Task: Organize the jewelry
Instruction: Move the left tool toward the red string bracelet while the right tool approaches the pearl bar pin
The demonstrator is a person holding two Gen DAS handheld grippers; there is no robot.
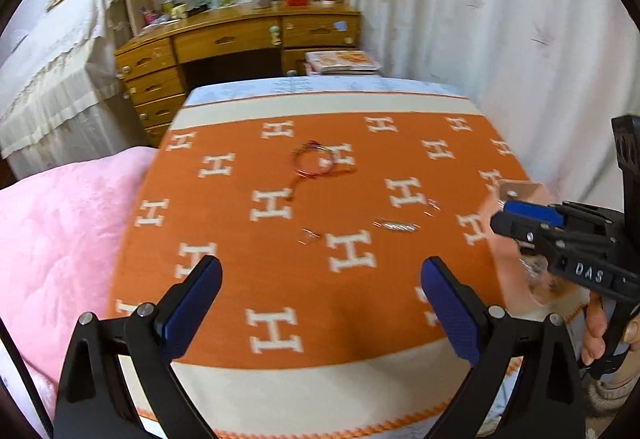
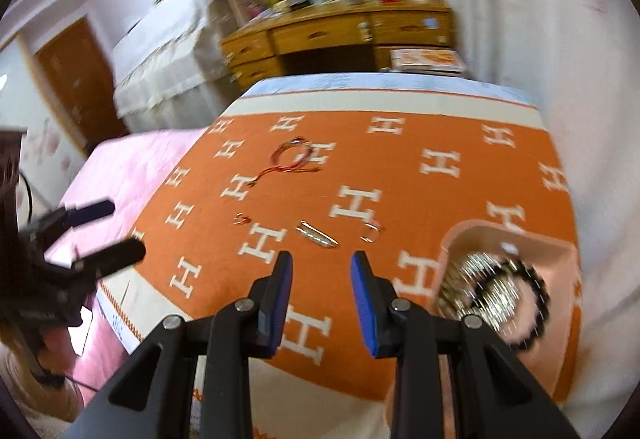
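On the orange blanket (image 1: 304, 279) lie a red cord bracelet (image 1: 316, 161) (image 2: 294, 159), a silver clip (image 1: 396, 226) (image 2: 316, 235), a small ring (image 1: 432, 206) (image 2: 370, 233) and a small earring (image 1: 309, 235) (image 2: 242, 219). A pink jewelry tray (image 2: 560, 263) at the right holds silver and black bracelets (image 2: 492, 287). My left gripper (image 1: 320, 303) is open and empty above the near blanket. My right gripper (image 2: 322, 303) is open and empty just short of the clip; it also shows in the left wrist view (image 1: 516, 217) by the tray (image 1: 520, 191).
A pink quilt (image 1: 60, 231) lies left of the blanket. A white curtain (image 1: 500, 19) hangs at the right. A wooden desk with shelves (image 1: 240, 35) stands beyond the bed, with books (image 1: 340, 61) beside it.
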